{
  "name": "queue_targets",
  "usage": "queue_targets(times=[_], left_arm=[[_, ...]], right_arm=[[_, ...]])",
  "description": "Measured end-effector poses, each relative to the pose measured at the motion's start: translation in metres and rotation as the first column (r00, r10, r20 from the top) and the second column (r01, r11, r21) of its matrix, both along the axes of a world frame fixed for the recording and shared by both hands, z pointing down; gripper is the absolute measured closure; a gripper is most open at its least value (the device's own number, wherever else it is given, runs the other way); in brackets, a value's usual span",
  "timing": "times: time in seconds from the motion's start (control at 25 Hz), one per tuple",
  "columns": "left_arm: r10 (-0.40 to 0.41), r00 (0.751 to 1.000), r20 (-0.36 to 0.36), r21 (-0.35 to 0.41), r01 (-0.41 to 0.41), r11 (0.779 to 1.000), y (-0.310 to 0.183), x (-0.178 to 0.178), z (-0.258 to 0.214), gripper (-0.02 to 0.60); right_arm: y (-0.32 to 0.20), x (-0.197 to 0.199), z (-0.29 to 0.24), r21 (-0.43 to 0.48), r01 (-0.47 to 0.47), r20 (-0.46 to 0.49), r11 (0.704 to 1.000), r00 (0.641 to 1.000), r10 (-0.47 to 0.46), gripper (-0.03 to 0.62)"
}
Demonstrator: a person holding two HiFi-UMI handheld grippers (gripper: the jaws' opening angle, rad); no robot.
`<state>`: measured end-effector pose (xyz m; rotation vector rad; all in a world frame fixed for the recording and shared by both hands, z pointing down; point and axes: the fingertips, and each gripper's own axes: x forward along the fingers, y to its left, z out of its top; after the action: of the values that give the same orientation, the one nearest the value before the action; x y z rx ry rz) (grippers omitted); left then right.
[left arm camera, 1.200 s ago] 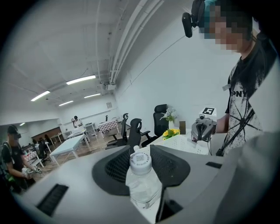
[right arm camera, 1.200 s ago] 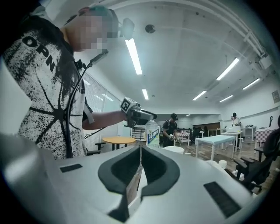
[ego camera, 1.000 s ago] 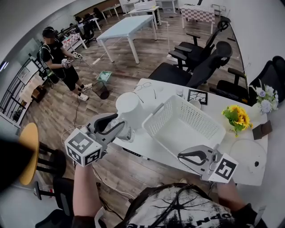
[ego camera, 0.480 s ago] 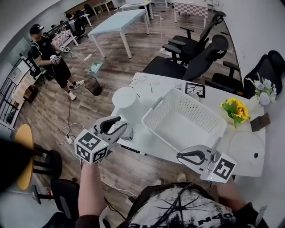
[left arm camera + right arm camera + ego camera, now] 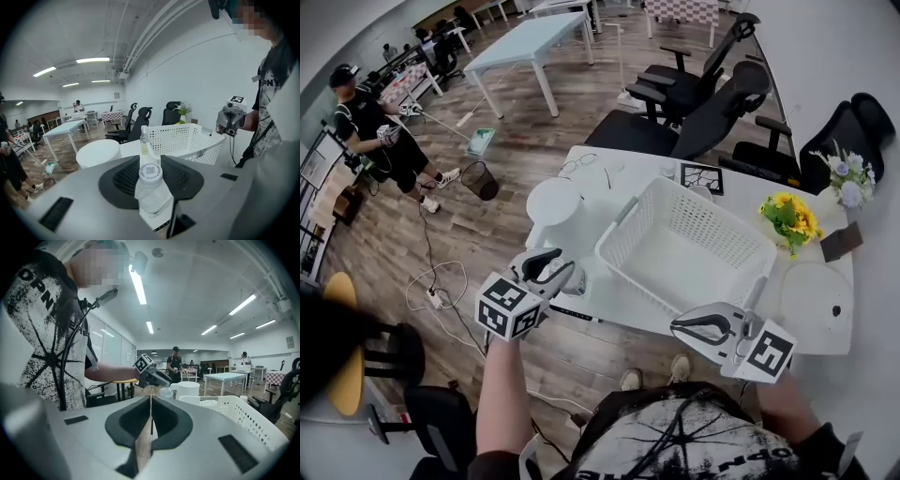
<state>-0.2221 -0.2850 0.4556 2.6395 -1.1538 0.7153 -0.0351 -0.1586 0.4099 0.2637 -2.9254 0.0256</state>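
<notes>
Left gripper (image 5: 547, 273): jaws clamped on a clear plastic water bottle (image 5: 151, 190), held at the near-left edge of the white table (image 5: 637, 183), just beside the white basket (image 5: 623, 230). Right gripper (image 5: 682, 328): jaws pressed together with nothing between them, over the table's near edge, close to the basket's near side. Beyond: round white side table (image 5: 553, 200); yellow flowers (image 5: 787, 214); black office chairs (image 5: 694, 89); person (image 5: 370, 122) on the wood floor, far left

The clear plastic water bottle (image 5: 151, 193), its white cap printed with a square code, sat clamped between the jaws of the left gripper (image 5: 553, 272).
</notes>
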Motion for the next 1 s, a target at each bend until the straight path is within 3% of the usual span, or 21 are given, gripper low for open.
queue_targets(times=[0.64,1.0], left_arm=[[0.015,1.000,0.002,-0.071,-0.014,0.997,-0.015,0.000,0.061,0.436],[0.005,1.000,-0.023,-0.040,-0.005,0.999,-0.023,0.009,0.066,0.436]], right_arm=[[-0.002,-0.009,0.008,-0.011,-0.041,-0.060,0.999,0.997,0.041,0.569],[0.000,-0.010,0.013,-0.012,-0.045,-0.070,0.999,0.997,0.044,0.569]])
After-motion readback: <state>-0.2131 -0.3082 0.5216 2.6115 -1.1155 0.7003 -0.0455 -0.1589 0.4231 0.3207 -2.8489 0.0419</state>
